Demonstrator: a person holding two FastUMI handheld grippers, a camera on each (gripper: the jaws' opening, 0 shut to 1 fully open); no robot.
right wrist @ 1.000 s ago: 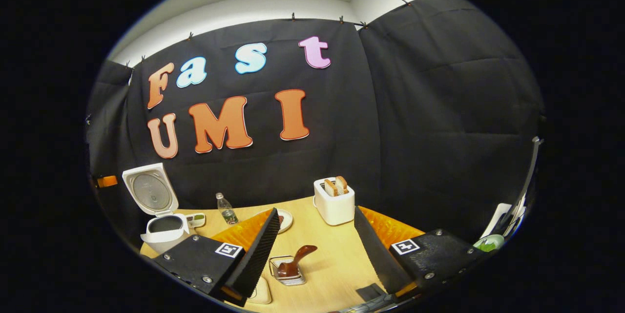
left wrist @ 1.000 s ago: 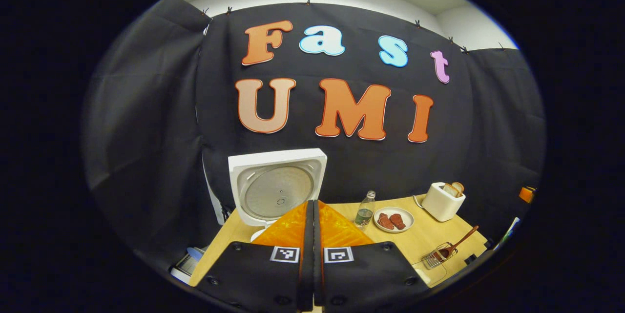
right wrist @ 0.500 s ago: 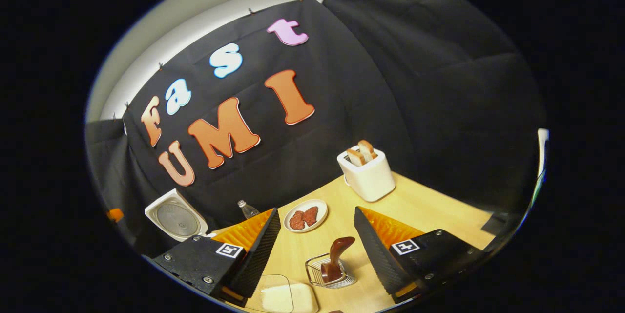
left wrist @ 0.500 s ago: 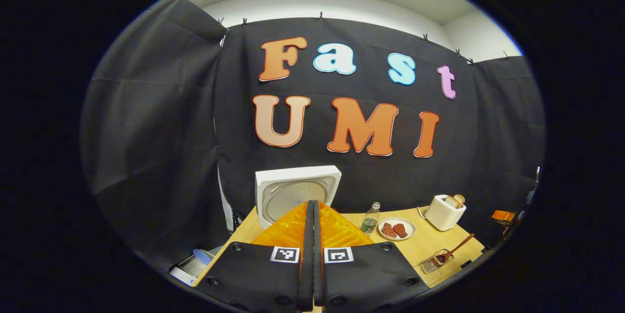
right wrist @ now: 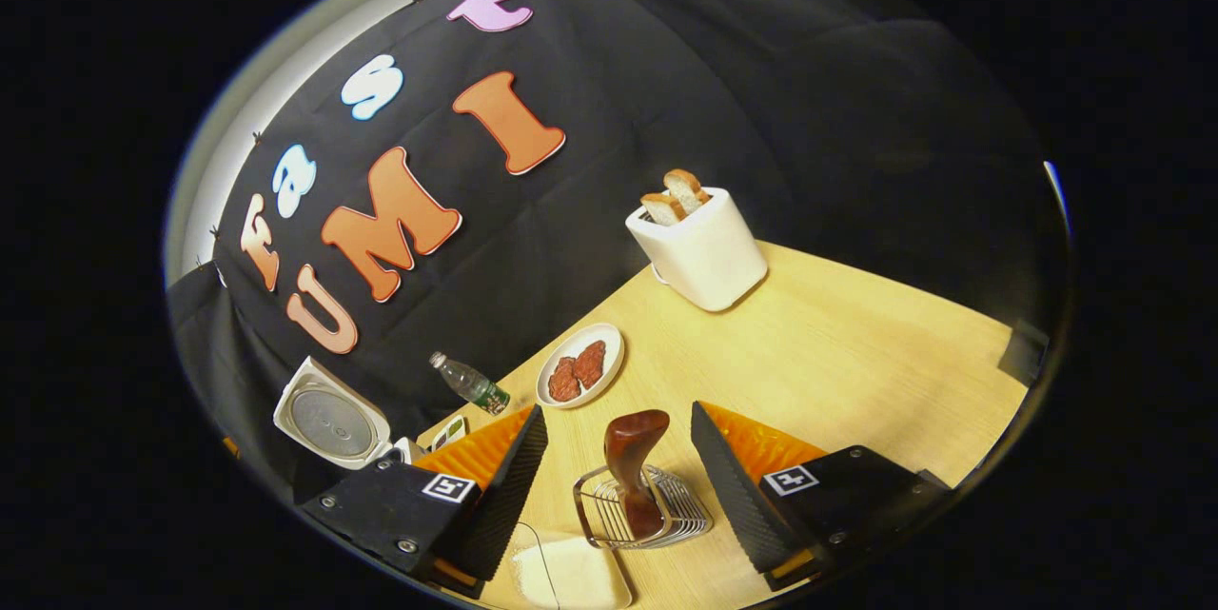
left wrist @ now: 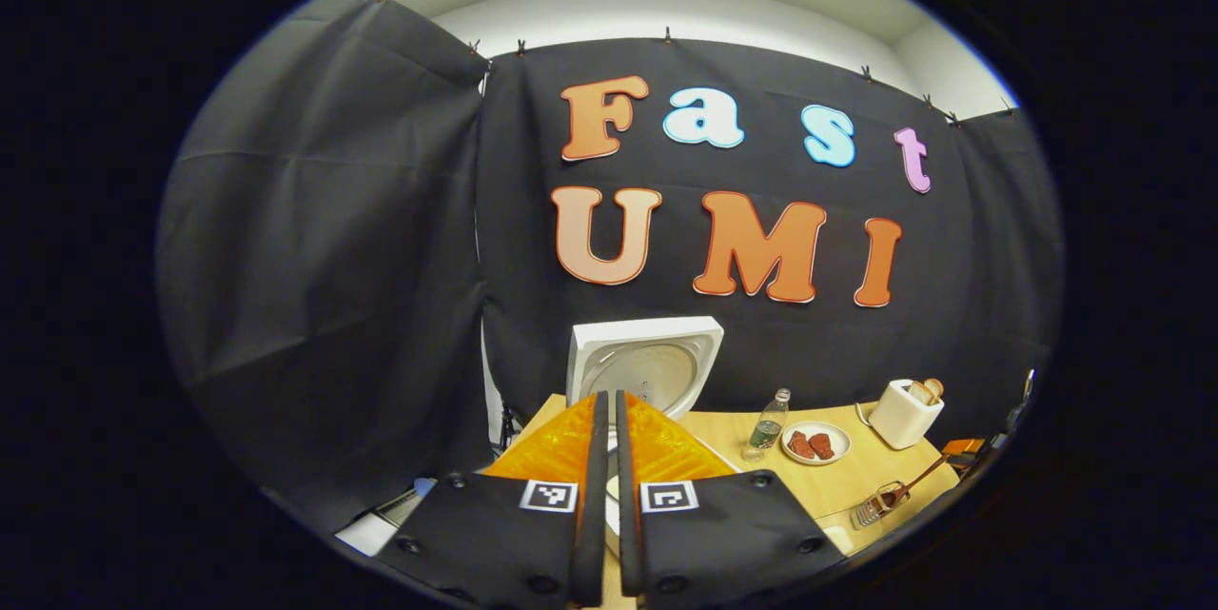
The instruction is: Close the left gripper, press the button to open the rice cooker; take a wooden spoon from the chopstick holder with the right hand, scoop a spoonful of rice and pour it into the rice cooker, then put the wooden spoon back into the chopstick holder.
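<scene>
In the left gripper view, the left gripper [left wrist: 605, 420] has its two fingers drawn together with only a thin slit between them and nothing held, raised above the table [left wrist: 837, 486] near its left end. Just beyond the fingertips the rice cooker [left wrist: 643, 364] stands at the table's back left corner with its lid swung up, the round inner plate facing forward. In the right gripper view, the right gripper [right wrist: 616, 443] has its fingers spread wide apart, and the wooden spoon [right wrist: 632, 464] rises between them without touching either; its handle end leans up out of the wire chopstick holder [right wrist: 643, 515], which sits near the table's front edge. Just beside the holder, toward the front edge, lies a shallow clear tray of rice [right wrist: 569, 577]. Farther back on the table, a plate [right wrist: 580, 364] carrying two reddish pieces sits beside a small water bottle [right wrist: 468, 383] near the back edge, and a white toaster [right wrist: 698, 244] with two slices of bread standing in its slots occupies the back right area.
</scene>
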